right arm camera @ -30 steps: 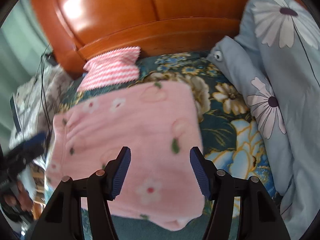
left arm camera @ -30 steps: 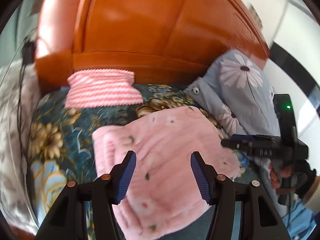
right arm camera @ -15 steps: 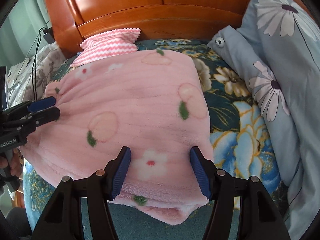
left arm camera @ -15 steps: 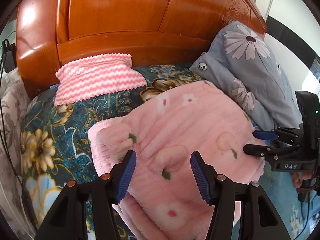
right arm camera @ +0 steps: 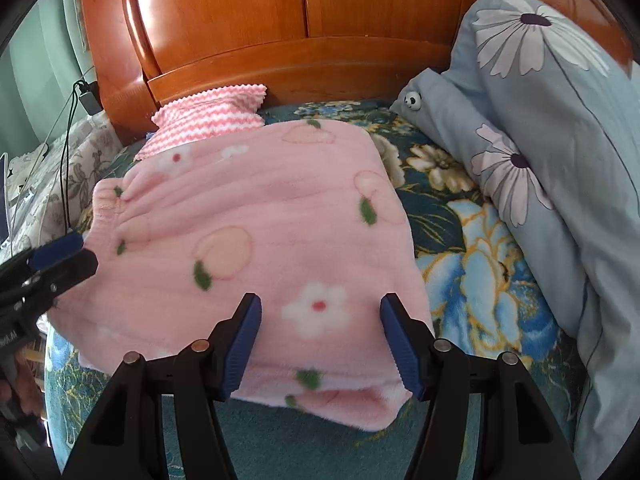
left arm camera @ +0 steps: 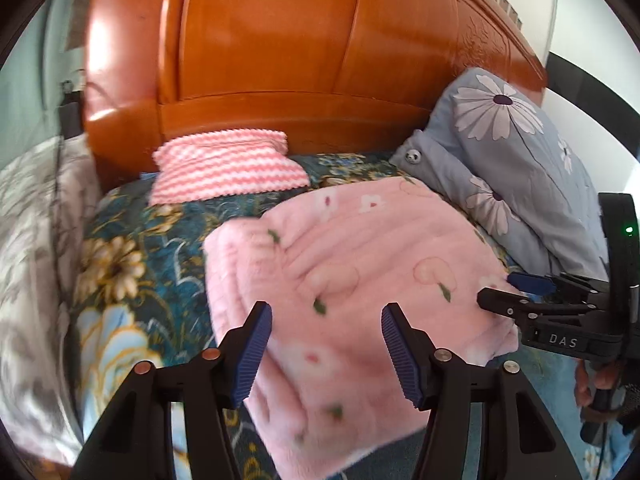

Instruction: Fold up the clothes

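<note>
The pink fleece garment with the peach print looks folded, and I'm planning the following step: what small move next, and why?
Probably draw both grippers back. The pink fleece garment with the peach print lies folded on the floral bedspread, and the left gripper and right gripper are open, holding nothing.

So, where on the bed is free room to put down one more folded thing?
Bare floral bedspread lies between the pink fleece garment and the grey daisy pillows. Another patch lies left of the garment, below the striped cloth. By the headboard it is crowded.

Floral bed (right arm camera: pixel 472 240) under pink garment (right arm camera: pixel 256 240), pillows (right arm camera: pixel 560 140)
</note>
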A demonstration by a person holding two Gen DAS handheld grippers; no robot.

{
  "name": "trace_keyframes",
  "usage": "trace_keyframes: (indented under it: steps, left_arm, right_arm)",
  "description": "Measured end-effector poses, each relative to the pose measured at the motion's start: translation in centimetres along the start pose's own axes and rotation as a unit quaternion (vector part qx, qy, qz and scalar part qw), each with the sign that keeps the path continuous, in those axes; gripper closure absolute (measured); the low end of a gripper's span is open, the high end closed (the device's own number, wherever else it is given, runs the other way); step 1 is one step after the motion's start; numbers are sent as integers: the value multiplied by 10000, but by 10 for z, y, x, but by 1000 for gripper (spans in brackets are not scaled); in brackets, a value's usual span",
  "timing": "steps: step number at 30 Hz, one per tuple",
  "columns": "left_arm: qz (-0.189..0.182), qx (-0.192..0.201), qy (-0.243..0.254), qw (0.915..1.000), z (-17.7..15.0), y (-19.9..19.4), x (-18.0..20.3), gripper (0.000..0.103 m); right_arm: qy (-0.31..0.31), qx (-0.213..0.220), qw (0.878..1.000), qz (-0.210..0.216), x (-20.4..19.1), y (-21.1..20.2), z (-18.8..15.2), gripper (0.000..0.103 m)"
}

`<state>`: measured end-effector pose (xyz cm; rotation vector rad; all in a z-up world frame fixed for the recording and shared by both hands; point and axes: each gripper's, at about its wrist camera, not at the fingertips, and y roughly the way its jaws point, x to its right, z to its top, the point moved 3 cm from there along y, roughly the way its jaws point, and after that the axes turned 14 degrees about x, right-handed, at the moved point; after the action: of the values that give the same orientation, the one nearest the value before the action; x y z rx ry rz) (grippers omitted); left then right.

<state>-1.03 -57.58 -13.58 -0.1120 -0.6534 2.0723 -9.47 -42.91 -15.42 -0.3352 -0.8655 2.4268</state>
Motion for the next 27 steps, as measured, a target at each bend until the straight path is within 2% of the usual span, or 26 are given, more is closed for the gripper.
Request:
trace_keyframes:
  steps: [4,7,10,14,17,21,27]
  left_arm:
    - [112,74,-27,9999,-25,-17,7,21]
    - [147,-21,-26,9999,-39,-22,10,14]
    - [263,-80,-113,9996,-52,-27,10,0]
    - [390,-200,-246,9987,-69,-31,11,0]
    - [423,-336,-147,9984,-79,-28,16,0]
    - [416,-442,-51,9981,-87,-23,19,0]
    - [660,-648,-300,9953,-100,-14,6,0]
  right_arm:
    - [201,92,9997,-66,-5,-14,-21,40]
    - [406,120,9991,-95,-7,-23,-38,40]
    - [469,99,9987,-176,-10,-29,-53,40]
    - [555,59,9980,-289,-12,-31,-69,38]
    - [662,84,9973,-292,-13,-31,-79,30]
    - [723,81,9965,-414,-13,-28,-90,25]
    - [754,41,9958,-513,-14,-23,-101,25]
